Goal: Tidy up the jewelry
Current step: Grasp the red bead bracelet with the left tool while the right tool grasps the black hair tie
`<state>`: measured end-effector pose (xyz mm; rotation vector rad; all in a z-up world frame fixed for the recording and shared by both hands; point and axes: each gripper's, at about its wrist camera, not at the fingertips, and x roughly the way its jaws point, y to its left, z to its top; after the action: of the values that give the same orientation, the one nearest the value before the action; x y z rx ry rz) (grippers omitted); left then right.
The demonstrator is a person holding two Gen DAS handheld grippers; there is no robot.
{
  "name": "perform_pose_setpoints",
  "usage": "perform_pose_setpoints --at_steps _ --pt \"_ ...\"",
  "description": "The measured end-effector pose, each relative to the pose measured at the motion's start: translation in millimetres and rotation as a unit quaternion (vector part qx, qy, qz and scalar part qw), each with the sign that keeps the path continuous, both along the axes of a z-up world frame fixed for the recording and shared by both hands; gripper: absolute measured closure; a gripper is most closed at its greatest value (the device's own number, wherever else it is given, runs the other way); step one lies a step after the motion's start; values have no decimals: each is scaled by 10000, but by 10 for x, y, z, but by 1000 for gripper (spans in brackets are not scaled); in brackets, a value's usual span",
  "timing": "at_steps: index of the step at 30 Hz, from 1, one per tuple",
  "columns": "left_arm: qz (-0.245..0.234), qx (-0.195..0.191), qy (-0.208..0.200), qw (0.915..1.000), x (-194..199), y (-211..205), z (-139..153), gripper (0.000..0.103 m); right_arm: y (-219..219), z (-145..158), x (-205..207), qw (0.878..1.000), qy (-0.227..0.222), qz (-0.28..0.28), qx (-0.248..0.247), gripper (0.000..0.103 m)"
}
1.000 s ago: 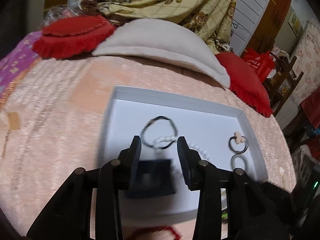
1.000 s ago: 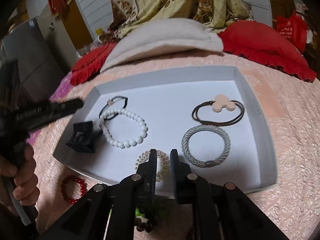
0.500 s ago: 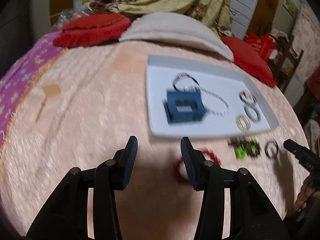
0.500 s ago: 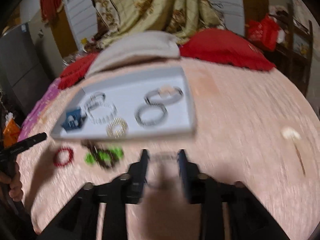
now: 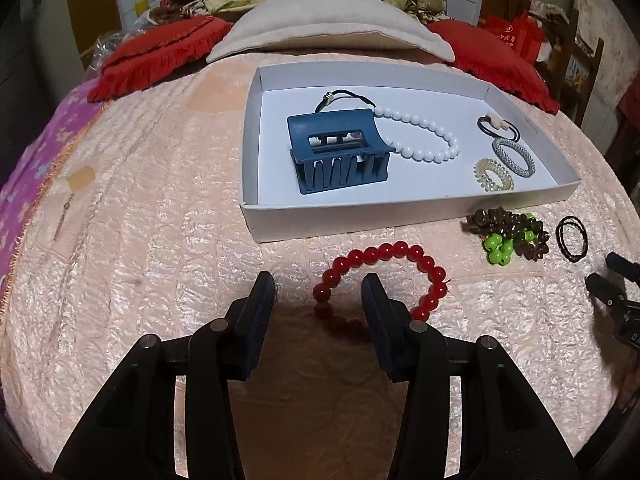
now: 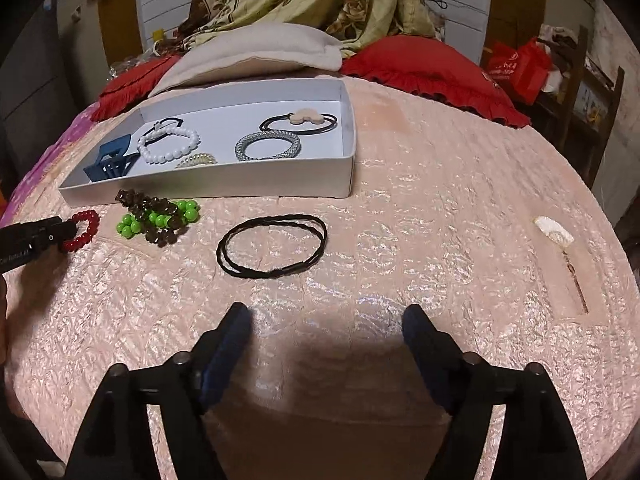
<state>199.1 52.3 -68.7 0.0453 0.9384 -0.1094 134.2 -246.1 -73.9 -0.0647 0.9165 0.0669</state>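
Observation:
A white tray [image 5: 280,220] on the pink bedspread holds a blue claw clip [image 5: 338,152], a white bead bracelet [image 5: 420,140], a spiral hair tie [image 5: 494,174], a silver hair tie [image 5: 514,156] and a black tie with a beige charm [image 5: 498,124]. A red bead bracelet [image 5: 384,280] lies in front of the tray, partly between the fingers of my open, empty left gripper [image 5: 318,292]. A green and brown bead piece [image 6: 158,218] and a black hair tie [image 6: 272,250] lie in front of the tray [image 6: 280,178]. My right gripper [image 6: 326,320] is wide open and empty, just short of the black tie.
Red cushions [image 5: 156,54] and a beige pillow [image 5: 328,24] lie behind the tray. A small white item with a pin [image 6: 556,236] lies on the bedspread at the right. A tan tag with a pin [image 5: 78,180] lies at the left.
Both grippers have pulled back from the tray toward the near side of the bed. The left one left the blue clip in the tray. The right gripper has opened wide.

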Motion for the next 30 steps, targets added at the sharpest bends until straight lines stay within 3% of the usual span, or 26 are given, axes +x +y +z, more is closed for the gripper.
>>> perform_pose_setpoints --at_steps 7,14,18,21,22,23,24,27,30 --pt "19 -8 -12 10000 -13 4 -4 53 -2 -23 44 9999 91 -104 28 9" --pt "-10 -1 -23 10000 -25 6 -11 51 -8 -26 52 9999 132 -94 43 8" --pt "-11 7 -25 10000 -31 3 -13 50 -30 45 39 10000 4 -52 62 21" --pt "-37 11 -26 10000 -39 -1 -11 50 -184 192 41 9990 -276 -167 309 22" --pt "-73 14 -27 10000 -44 -9 -10 53 -270 227 64 9983 -334 -298 361 24" --pt "-171 -25 -38 9998 -57 -26 -3 69 -328 241 87 9978 -352 -383 402 25" --pt "-319 -97 -39 9994 -76 -58 6 83 -377 247 115 9973 -354 -436 463 34" --pt "-480 -93 -49 9988 -106 -116 12 95 -436 238 245 9964 -279 -310 734 54" --pt "-544 -78 -33 9985 -119 -145 23 95 -284 225 329 9972 -266 115 683 65"
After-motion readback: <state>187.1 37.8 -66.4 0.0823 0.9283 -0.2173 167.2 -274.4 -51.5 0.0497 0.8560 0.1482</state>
